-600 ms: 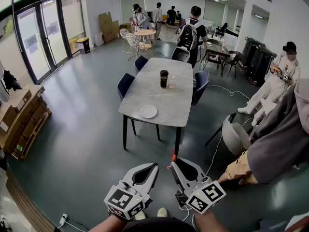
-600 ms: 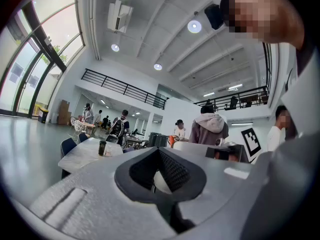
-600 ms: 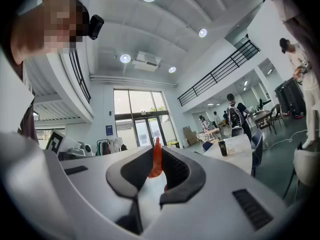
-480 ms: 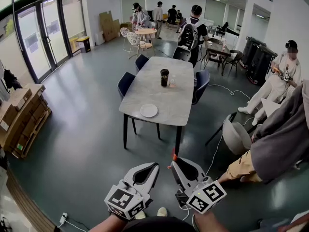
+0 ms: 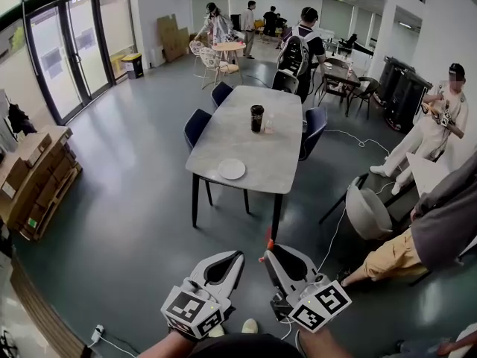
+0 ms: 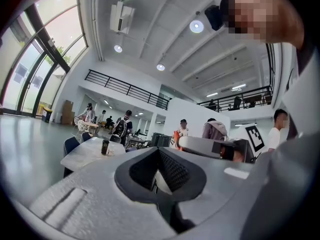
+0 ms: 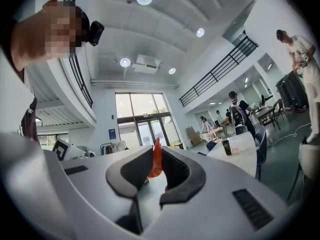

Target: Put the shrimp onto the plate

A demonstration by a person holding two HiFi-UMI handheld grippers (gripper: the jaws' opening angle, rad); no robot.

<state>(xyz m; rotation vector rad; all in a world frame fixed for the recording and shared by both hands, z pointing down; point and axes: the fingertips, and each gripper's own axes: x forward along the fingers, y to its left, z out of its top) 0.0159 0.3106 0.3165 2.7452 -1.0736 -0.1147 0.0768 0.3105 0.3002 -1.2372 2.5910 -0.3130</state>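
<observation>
A white plate point(image 5: 232, 169) lies near the front edge of a long grey table point(image 5: 279, 166) several steps ahead of me. My right gripper point(image 5: 267, 253) is held low near my body, shut on an orange shrimp point(image 5: 268, 239) that sticks up past its tips. In the right gripper view the shrimp point(image 7: 156, 164) is pinched between the dark pads point(image 7: 176, 170). My left gripper point(image 5: 237, 256) hangs beside the right one, shut with nothing in it; its jaws meet at the tip point(image 6: 159, 151). Both grippers are far from the plate.
A dark cup point(image 5: 257, 118) and a small bottle point(image 5: 267, 123) stand further back on the table. Blue chairs point(image 5: 195, 129) line its sides. A seated person point(image 5: 417, 241) and a grey chair point(image 5: 369, 211) are at the right, cardboard boxes point(image 5: 37, 177) at the left.
The view has shifted slightly forward and the table sits a little lower in it. The seated person at the right has slid toward the edge. Both grippers keep their pose.
</observation>
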